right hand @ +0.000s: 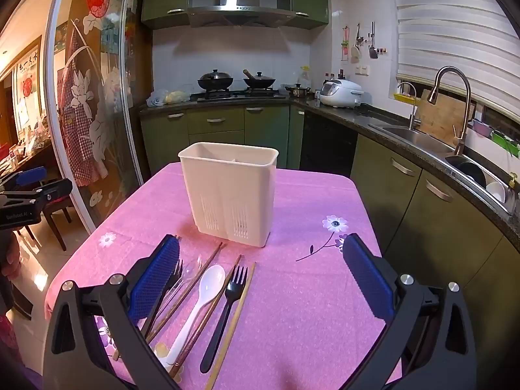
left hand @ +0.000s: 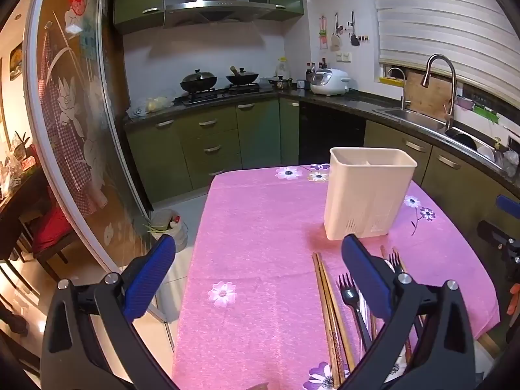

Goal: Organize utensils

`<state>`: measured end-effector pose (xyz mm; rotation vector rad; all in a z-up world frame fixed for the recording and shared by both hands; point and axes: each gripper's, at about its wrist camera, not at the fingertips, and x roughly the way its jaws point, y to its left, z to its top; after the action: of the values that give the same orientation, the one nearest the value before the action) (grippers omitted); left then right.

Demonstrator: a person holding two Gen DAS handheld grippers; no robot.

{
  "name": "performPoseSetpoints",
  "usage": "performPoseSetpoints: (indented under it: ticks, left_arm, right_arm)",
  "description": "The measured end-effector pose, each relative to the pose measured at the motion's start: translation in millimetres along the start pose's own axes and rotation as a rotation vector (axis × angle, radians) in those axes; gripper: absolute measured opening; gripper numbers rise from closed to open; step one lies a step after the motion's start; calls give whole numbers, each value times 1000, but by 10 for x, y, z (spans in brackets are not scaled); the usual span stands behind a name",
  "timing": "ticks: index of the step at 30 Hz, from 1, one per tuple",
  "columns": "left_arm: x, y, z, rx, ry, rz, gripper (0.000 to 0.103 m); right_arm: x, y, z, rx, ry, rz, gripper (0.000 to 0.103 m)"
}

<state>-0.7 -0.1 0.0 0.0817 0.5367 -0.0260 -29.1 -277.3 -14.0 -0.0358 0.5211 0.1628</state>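
A cream plastic utensil holder (left hand: 369, 195) (right hand: 229, 191) stands upright on the pink flowered tablecloth (left hand: 260, 260) (right hand: 308, 308). In front of it lie loose utensils: a white spoon (right hand: 198, 299), a black fork (right hand: 224, 308), another black fork (left hand: 352, 305), several wooden chopsticks (left hand: 328, 308) (right hand: 234, 318) and a clear spoon (right hand: 190, 271). My left gripper (left hand: 258, 260) is open and empty above the table, its right finger over the utensils. My right gripper (right hand: 261, 260) is open and empty, its left finger over the pile.
The table's left edge drops to the floor, with a bin (left hand: 169, 227) beside it. Green cabinets (left hand: 211, 143), a stove with woks (right hand: 237, 84), a rice cooker (right hand: 341, 92) and a sink (right hand: 412, 136) line the back and right. The other gripper shows at the left edge (right hand: 29, 195).
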Motion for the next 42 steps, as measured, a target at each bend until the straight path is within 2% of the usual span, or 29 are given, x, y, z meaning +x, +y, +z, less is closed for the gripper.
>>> performPoseSetpoints:
  ticks: [4, 9, 32, 42]
  left_arm:
    - [4, 64, -17, -17, 16, -28, 97]
    - [40, -12, -13, 5, 26, 13, 97]
    - [65, 33, -41, -11, 54, -30, 97]
    - [40, 33, -33, -9, 38, 11, 97]
  right_arm:
    - [-1, 1, 5, -4, -2, -5, 99]
    - [-3, -7, 2, 0, -3, -5, 99]
    - [7, -22, -2, 5, -2, -4, 99]
    - [8, -22, -4, 7, -1, -3, 99]
